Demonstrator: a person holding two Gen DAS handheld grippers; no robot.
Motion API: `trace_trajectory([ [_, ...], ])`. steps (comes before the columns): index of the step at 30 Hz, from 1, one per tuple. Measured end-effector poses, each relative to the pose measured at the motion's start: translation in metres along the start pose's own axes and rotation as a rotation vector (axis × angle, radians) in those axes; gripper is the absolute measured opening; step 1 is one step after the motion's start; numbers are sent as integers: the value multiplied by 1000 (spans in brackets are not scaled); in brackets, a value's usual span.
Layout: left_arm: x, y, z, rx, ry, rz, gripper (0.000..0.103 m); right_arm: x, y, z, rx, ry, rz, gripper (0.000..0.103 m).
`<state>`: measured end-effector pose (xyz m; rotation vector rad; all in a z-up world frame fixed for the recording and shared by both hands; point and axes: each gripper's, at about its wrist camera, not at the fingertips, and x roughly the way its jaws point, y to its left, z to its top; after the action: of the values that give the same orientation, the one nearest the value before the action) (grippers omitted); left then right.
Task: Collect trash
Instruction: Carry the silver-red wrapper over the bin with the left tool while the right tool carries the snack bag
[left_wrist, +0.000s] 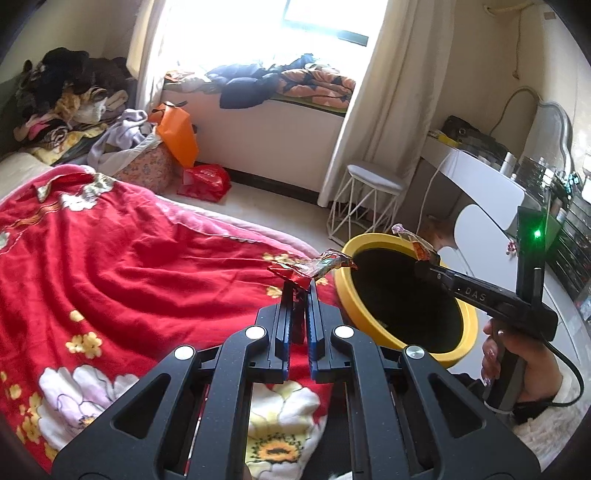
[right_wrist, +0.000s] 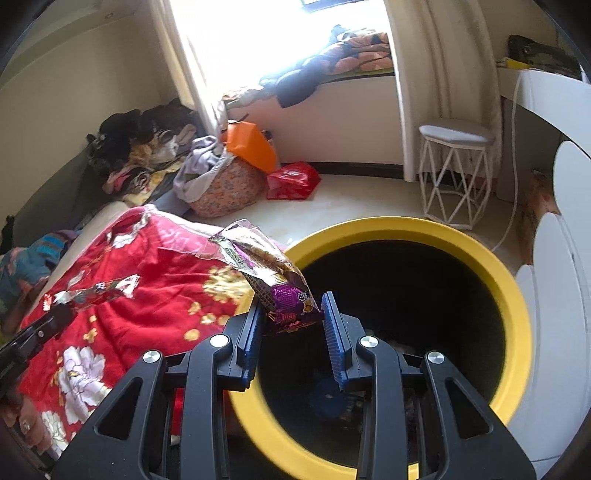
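A yellow-rimmed trash bin (left_wrist: 373, 243) (right_wrist: 513, 291) with a dark inside stands on the floor beside the bed. My left gripper (left_wrist: 300, 286) is shut on a crumpled red wrapper (left_wrist: 312, 267), held above the red blanket just left of the bin rim; it also shows in the right wrist view (right_wrist: 92, 291). My right gripper (right_wrist: 291, 306) is over the bin's left side, jaws apart, with a purple snack wrapper (right_wrist: 269, 280) between them, touching the left finger. In the left wrist view the right gripper (left_wrist: 424, 260) is over the bin with the wrapper (left_wrist: 413, 240) at its tip.
A red floral blanket (left_wrist: 129, 266) covers the bed at left. A white wire stool (left_wrist: 365, 199), a white desk (left_wrist: 480, 173), a red bag (left_wrist: 205, 181) and an orange bag (left_wrist: 177, 136) are on the floor beyond. Clothes are piled at the far left (left_wrist: 62, 96).
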<state>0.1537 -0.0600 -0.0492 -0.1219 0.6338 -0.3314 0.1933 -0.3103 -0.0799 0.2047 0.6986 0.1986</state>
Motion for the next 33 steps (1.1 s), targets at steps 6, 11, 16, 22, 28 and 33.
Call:
trace_trajectory([
  [6, 7, -16, 0, 21, 8, -26, 4, -3, -17, -1, 29, -10, -48, 30],
  [11, 11, -30, 0, 44, 14, -51, 4, -4, -32, -1, 67, -16, -78, 30],
  [16, 18, -44, 0, 67, 23, -75, 4, -6, -43, -2, 95, -22, -99, 30],
  [22, 27, -59, -3, 102, 38, -91, 4, -8, -62, -3, 144, -24, -124, 30],
  [28, 38, -70, -4, 123, 56, -100, 4, -9, -73, -4, 170, -27, -142, 30],
  [33, 50, -79, -6, 144, 78, -106, 4, -9, -78, -7, 193, -21, -148, 30],
])
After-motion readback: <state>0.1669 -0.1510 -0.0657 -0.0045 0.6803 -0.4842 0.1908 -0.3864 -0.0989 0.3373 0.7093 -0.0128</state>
